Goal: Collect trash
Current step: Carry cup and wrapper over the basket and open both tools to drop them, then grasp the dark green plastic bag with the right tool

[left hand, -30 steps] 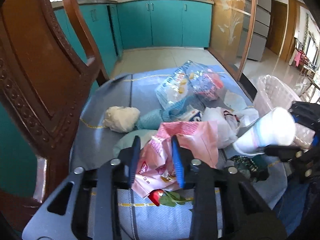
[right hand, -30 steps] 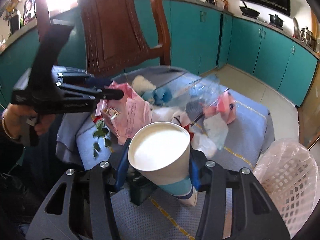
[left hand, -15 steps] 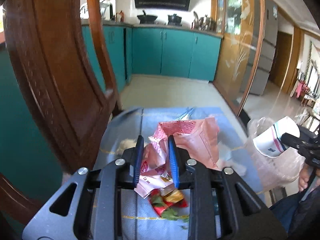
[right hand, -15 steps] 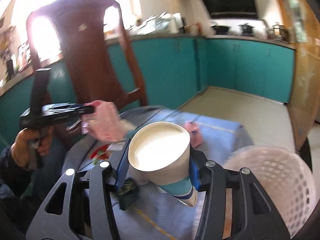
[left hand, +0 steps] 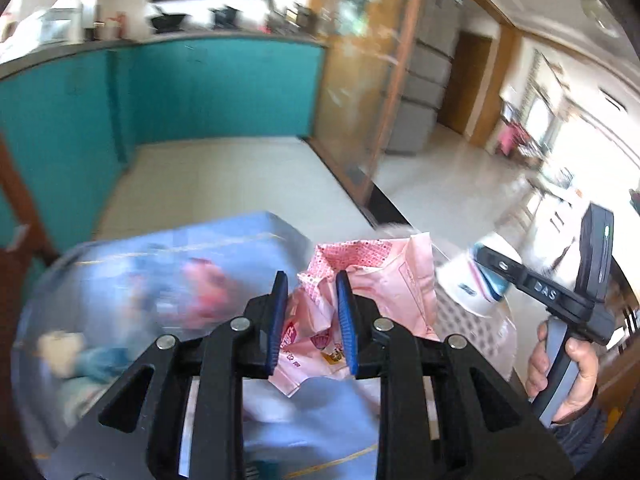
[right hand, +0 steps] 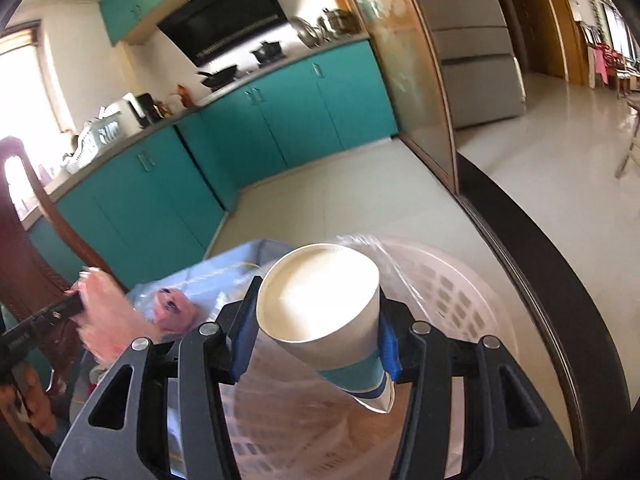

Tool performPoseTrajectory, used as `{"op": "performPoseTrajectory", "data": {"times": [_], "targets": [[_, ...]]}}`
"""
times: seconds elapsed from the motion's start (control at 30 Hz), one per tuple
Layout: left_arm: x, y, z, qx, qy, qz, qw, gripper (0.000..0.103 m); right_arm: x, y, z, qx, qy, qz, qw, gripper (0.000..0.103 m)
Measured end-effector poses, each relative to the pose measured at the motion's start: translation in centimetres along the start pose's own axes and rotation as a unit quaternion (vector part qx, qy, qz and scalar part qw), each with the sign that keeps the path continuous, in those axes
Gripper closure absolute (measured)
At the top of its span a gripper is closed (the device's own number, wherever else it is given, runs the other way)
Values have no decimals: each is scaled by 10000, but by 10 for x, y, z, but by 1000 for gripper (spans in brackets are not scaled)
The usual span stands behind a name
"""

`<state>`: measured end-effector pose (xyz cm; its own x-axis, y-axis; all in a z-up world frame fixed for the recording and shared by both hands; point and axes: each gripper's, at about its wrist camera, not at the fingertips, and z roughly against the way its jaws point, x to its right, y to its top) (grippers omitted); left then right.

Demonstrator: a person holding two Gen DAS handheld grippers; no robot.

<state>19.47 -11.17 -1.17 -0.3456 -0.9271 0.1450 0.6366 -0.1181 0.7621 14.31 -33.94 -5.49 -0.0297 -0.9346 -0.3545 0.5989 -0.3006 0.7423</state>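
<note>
Below the left tool (left hand: pixel 311 320), the worktop (left hand: pixel 224 240) and its litter blur into blue and pink smears, hard to tell apart. Its blue pads clamp a crumpled pink plastic bag (left hand: pixel 376 280), lifted off the cloth. Beyond the worktop's far edge lies bare tiled floor (right hand: pixel 400 208). The right tool (right hand: pixel 316 336) grips a white paper cup (right hand: pixel 320 296), teal-banded at its base, over the white laundry basket (right hand: pixel 460 292), whose near rim is cut off.

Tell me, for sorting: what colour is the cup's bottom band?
Teal on the paper cup, clearest in the right wrist view.
</note>
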Motion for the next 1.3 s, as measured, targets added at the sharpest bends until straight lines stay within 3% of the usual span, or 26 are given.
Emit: {"op": "performPoseTrajectory", "data": {"times": [0.07, 0.13, 0.27, 0.4, 0.5, 0.63, 0.73, 0.8, 0.87, 0.97, 1.07, 1.17, 1.3], "targets": [[26, -6, -26, -256, -209, -214, 9992, 69, 0, -5, 0, -38, -181, 57, 9998, 50], [37, -12, -40, -366, -248, -283, 9986, 62, 0, -7, 0, -36, -334, 109, 9994, 41], [40, -18, -38, -281, -43, -305, 9991, 34, -5, -8, 4, 17, -214, 86, 9997, 31], [14, -18, -7, 87, 427, -87, 9990, 19, -31, 6, -3, 43, 406, 320, 9987, 30], [-23, -15, 19, 315, 717, 341, 9963, 13, -68, 0, -5, -13, 927, 817, 9923, 30], [-70, -14, 45, 391, 748, 929, 9921, 12, -111, -14, -9, -178, 1488, 1319, 9799, 30], [-97, -25, 66, 457, 1307, 993, 9854, 11, -139, -27, -12, -444, 1907, 1737, 9651, 30], [-115, -40, 76, 319, 1906, 998, 9761, 11, -163, -45, -14, -731, 2185, 2198, 9479, 30], [-129, -53, 84, 180, 2188, 1081, 9696, 11, -186, -66, -16, -1045, 2421, 2650, 9275, 30], [-147, -75, 93, -77, 2338, 1189, 9650, 11, -225, -108, -20, -1512, 2654, 3284, 8938, 30], [-159, -97, 97, -393, 2330, 1281, 9632, 11, -247, -141, -24, -1824, 2657, 3724, 8703, 30], [-160, -109, 92, -618, 2242, 1323, 9636, 11, -257, -159, -34, -1934, 2342, 3988, 8653, 30], [-159, -126, 86, -837, 2160, 1326, 9637, 11, -253, -155, -41, -1849, 2106, 4005, 8724, 35]]}}
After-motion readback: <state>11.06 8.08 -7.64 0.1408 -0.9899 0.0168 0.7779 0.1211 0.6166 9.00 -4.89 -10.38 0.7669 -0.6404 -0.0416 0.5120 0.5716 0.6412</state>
